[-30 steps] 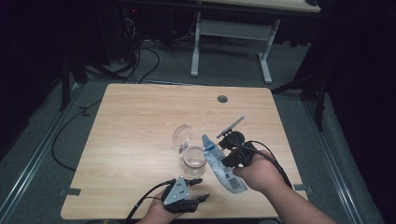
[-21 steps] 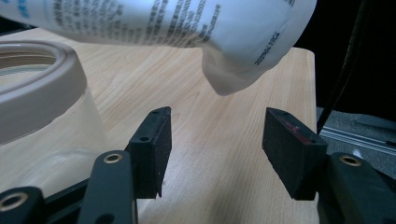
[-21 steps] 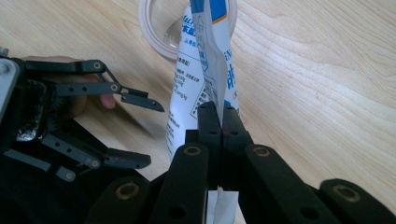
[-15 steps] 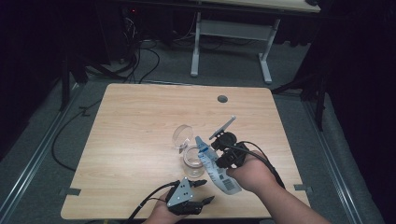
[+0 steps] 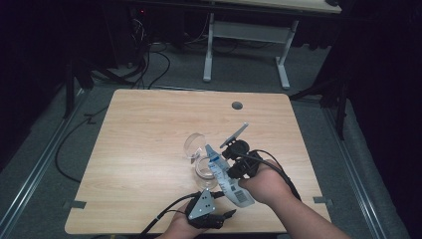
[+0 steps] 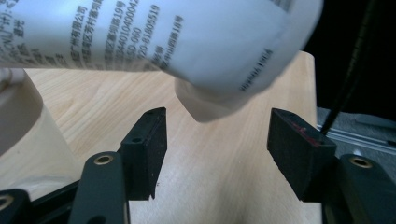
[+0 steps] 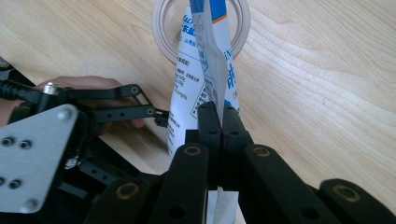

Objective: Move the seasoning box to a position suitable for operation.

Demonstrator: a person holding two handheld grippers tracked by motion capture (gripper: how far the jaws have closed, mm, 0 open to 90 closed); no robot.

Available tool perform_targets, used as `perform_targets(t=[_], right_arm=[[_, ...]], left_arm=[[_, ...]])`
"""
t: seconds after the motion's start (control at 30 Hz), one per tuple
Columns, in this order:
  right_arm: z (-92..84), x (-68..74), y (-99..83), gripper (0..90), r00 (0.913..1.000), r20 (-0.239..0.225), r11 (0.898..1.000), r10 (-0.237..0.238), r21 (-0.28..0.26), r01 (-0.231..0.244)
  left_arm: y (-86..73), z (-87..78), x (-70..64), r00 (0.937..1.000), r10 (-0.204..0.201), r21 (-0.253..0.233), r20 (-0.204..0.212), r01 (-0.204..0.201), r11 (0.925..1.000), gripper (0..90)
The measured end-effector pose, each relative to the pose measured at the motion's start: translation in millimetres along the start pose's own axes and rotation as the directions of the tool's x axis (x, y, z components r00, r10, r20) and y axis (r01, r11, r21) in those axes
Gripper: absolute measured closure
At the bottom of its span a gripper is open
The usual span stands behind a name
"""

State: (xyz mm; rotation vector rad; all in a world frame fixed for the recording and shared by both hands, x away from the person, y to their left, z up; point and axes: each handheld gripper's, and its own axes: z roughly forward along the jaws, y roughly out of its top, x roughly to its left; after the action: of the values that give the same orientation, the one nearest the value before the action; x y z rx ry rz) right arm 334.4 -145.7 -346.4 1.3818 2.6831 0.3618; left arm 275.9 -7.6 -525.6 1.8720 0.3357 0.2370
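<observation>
The tube is white with blue bands and dark fine print (an orange stripe near its crimped end). Both tongs are black. The tabletop shows pale wood grain, and the cup is clear.

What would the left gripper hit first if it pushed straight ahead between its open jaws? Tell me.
Probably the capped end of the white tube, which hangs just ahead of the left gripper, above the line between its open jaws. Depth is unclear; passing beneath it, only bare table lies ahead.
</observation>
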Motion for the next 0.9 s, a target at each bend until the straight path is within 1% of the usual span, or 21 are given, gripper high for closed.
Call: perform_targets(t=[0.07, 0.1, 0.17, 0.23, 0.33, 0.47, 0.53, 0.6, 0.63, 0.67, 0.73, 0.8, 0.9], right_arm=[[0.2, 0.9, 0.0, 90.0, 1.0, -0.002, 1.0, -0.004, -0.002, 0.004], [0.1, 1.5, -0.1, 90.0, 1.0, -0.002, 1.0, 0.001, 0.0, -0.001], [0.3, 2.3, -0.4, 90.0, 1.0, -0.006, 1.0, 0.007, -0.002, -0.007], [0.7, 2.2, -0.3, 90.0, 1.0, -0.006, 1.0, -0.001, -0.004, 0.001], [1.0, 2.4, 0.0, 90.0, 1.0, -0.008, 1.0, 0.002, -0.009, -0.002], [1.5, 1.7, -0.3, 90.0, 1.0, -0.008, 1.0, 0.002, -0.012, -0.002], [1.4, 1.2, -0.5, 90.0, 1.0, -0.006, 1.0, 0.005, -0.012, -0.005], [1.0, 0.0, -0.6, 90.0, 1.0, -0.006, 1.0, -0.002, -0.017, 0.002], [0.8, -0.2, -0.6, 90.0, 1.0, -0.006, 1.0, -0.001, -0.018, 0.001], [0.4, -0.1, -0.8, 90.0, 0.9999, -0.01, 1.0, 0.004, -0.019, -0.004], [-0.1, -0.5, -1.0, 90.0, 1.0, -0.007, 1.0, -0.001, -0.024, 0.001], [-1.2, -0.9, -0.9, 90.0, 1.0, -0.006, 1.0, 0.002, -0.027, -0.002], [-2.2, -0.7, 0.2, 90.0, 0.9999, -0.007, 1.0, -0.009, -0.03, 0.009]], left_arm=[[1.0, 3.2, 1.4, 0.9999, -0.015, -0.002, -0.003, 0.015, 0.9999, 36.8], [1.7, 4.7, 1.4, 0.9999, -0.015, -0.001, -0.004, 0.015, 0.9999, 36.5], [3.2, 7.7, -0.1, 1.0, -0.006, 0.001, -0.001, 0.006, 1.0, 35.6], [5.2, 10.7, -2.1, 1.0, 0.004, 0.007, -0.003, -0.004, 1.0, 34.9], [8.3, 13.3, -4.7, 0.9999, 0.003, 0.005, -0.011, -0.003, 1.0, 36.1], [11.7, 13.7, -6.1, 0.9995, -0.014, 0.012, -0.03, 0.014, 0.9998, 43.9], [12.7, 12.7, -7.2, 0.9987, -0.012, 0.013, -0.049, 0.013, 0.9998, 47.9], [13.6, 11.5, -7.6, 0.9975, -0.015, 0.014, -0.069, 0.016, 0.9998, 51.3], [14.1, 10.9, -7.6, 0.9972, -0.018, 0.012, -0.073, 0.019, 0.9997, 54.7], [14.4, 10.5, -7.7, 0.9968, -0.017, 0.013, -0.078, 0.018, 0.9998, 56.1], [15.3, 9.6, -8.6, 0.9959, -0.018, 0.009, -0.088, 0.019, 0.9998, 58.2], [17.3, 8.4, -9.9, 0.9958, -0.023, 0.011, -0.089, 0.024, 0.9997, 59.5], [20.8, 7.3, -12.5, 0.9952, -0.02, 0.017, -0.096, 0.022, 0.9996, 60.5]])
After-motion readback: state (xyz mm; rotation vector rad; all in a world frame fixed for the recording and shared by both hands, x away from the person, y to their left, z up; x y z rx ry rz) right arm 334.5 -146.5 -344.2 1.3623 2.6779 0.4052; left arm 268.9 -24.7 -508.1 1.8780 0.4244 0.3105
